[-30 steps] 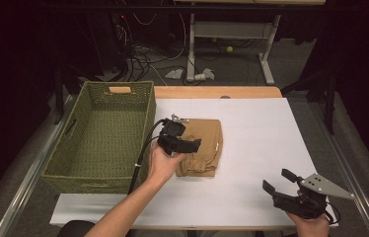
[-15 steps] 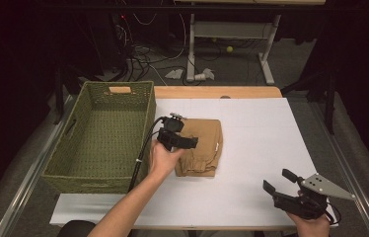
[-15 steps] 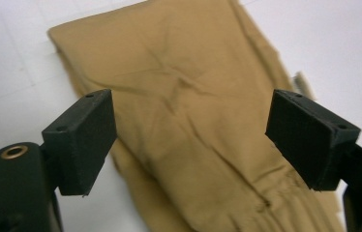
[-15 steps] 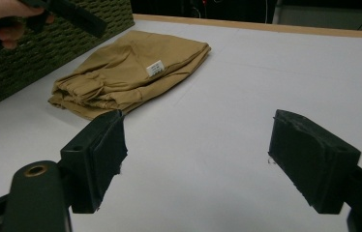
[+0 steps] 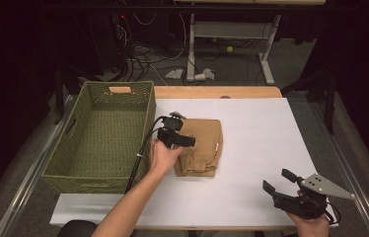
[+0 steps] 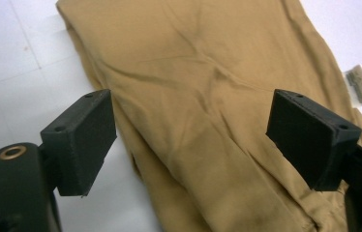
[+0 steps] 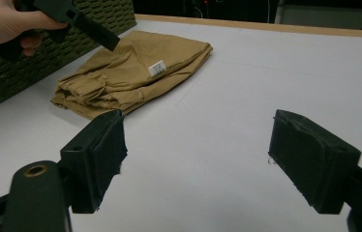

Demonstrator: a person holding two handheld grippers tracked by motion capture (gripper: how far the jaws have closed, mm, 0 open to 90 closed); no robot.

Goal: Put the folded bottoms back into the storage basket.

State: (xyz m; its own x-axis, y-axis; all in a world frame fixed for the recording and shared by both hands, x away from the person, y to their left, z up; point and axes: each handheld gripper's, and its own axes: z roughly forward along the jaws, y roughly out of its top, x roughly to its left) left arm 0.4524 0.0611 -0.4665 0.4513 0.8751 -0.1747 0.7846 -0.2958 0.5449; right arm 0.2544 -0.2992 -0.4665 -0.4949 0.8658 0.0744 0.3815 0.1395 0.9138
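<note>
Left hand-held gripper [image 5: 186,140] hovers over the folded tan trousers [image 5: 203,146], jaws wide apart, straddling the cloth's near edge in its own view. The trousers lie on the white surface [image 5: 261,148] just beside the green wicker basket [image 5: 104,133]. To grip well, I'd lower until both jaws bracket all the folded layers at the edge nearest the basket, then close firmly so nothing unfolds. Right hand-held gripper [image 5: 279,181] waits well apart, jaws open.

Black two-jaw tongs [image 5: 188,140] with trailing black cable; other tongs [image 5: 277,181] with grey triangular plate.
</note>
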